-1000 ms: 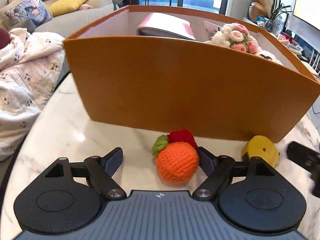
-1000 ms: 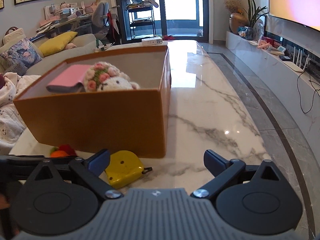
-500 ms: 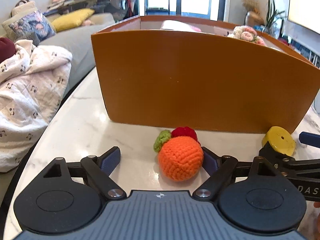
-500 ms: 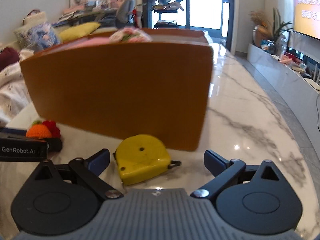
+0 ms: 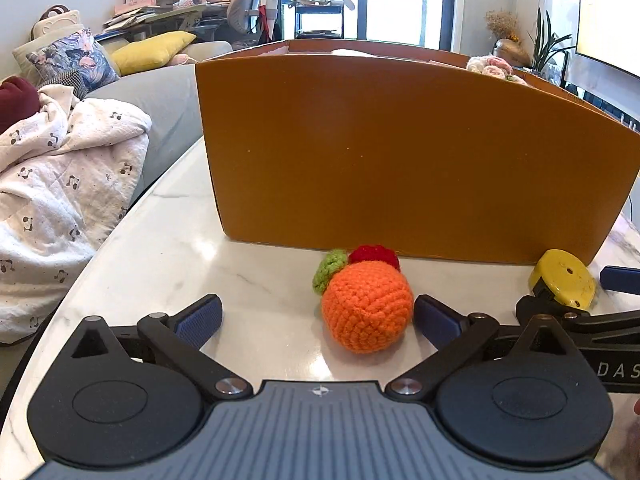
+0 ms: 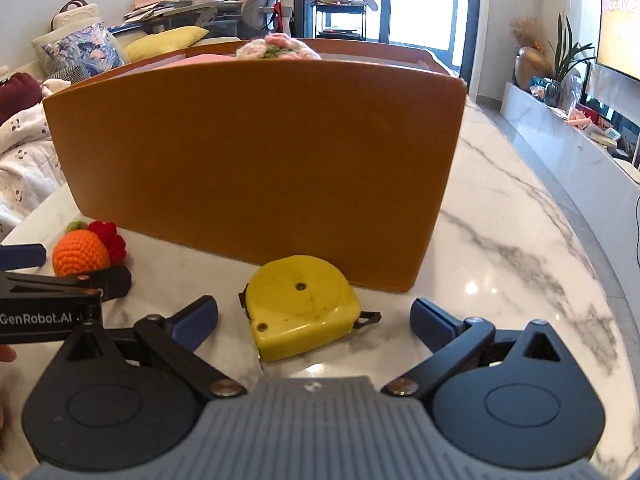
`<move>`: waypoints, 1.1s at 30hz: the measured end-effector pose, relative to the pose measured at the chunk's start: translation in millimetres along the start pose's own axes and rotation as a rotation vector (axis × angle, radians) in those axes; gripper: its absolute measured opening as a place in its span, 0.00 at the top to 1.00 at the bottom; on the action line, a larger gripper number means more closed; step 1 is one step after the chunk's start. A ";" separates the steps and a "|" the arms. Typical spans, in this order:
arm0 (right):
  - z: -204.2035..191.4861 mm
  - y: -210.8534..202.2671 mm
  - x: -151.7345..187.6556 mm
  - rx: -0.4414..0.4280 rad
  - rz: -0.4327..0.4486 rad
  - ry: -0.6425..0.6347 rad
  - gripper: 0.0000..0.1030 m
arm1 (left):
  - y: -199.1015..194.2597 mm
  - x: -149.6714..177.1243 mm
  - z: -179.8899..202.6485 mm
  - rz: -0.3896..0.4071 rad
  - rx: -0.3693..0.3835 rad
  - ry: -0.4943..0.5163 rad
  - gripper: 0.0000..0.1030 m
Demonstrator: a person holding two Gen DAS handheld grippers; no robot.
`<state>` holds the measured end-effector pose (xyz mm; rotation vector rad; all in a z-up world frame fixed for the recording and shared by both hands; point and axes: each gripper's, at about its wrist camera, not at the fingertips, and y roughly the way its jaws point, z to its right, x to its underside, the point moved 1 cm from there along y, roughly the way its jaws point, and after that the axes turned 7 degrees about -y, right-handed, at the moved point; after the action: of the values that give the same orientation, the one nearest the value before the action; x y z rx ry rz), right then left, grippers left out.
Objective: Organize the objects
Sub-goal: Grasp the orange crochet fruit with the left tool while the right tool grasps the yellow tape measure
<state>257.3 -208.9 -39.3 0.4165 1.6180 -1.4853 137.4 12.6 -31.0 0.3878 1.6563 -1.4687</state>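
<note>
An orange crocheted fruit [image 5: 366, 306] with a green leaf and a red piece lies on the marble table in front of the orange box [image 5: 400, 152]. My left gripper [image 5: 318, 316] is open around it, the fruit close to the right finger. A yellow tape measure [image 6: 302, 306] lies by the box's near right corner, between the open fingers of my right gripper [image 6: 314, 316]. The tape measure [image 5: 564, 282] also shows at the right of the left wrist view, and the fruit [image 6: 82, 254] at the left of the right wrist view. The box [image 6: 256, 168] holds a plush bouquet [image 6: 278, 46] and a pink item.
The marble table [image 6: 500, 240] stretches to the right of the box. A sofa with a white quilt [image 5: 60, 200] and cushions stands off the table's left edge. A TV cabinet [image 6: 580, 144] runs along the right wall.
Both grippers have dropped lower and closer to the table. The tape measure now sits between the right gripper's fingers. The box's near wall now hides most of its inside.
</note>
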 end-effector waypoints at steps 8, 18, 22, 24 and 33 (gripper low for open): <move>-2.3 -3.6 6.2 0.004 0.000 0.008 0.01 | 7.6 -2.4 -2.7 -0.004 0.049 0.035 0.00; -0.8 -2.0 3.1 0.005 -0.005 0.009 0.01 | 9.3 -1.6 -2.6 -0.005 0.058 0.051 0.00; -0.9 -1.5 1.9 0.005 -0.005 0.010 0.01 | 9.5 -1.6 -2.6 -0.006 0.060 0.050 0.00; -0.8 -1.4 1.8 0.004 -0.006 0.008 0.01 | 8.9 -1.5 -2.0 -0.004 0.062 0.055 0.00; -3.4 -6.6 1.5 0.006 0.033 -0.009 0.35 | 2.8 -4.0 6.1 0.004 0.153 0.119 0.50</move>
<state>250.3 -207.7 -36.6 0.4368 1.5929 -1.4660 144.0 8.9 -29.4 0.5728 1.6388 -1.6011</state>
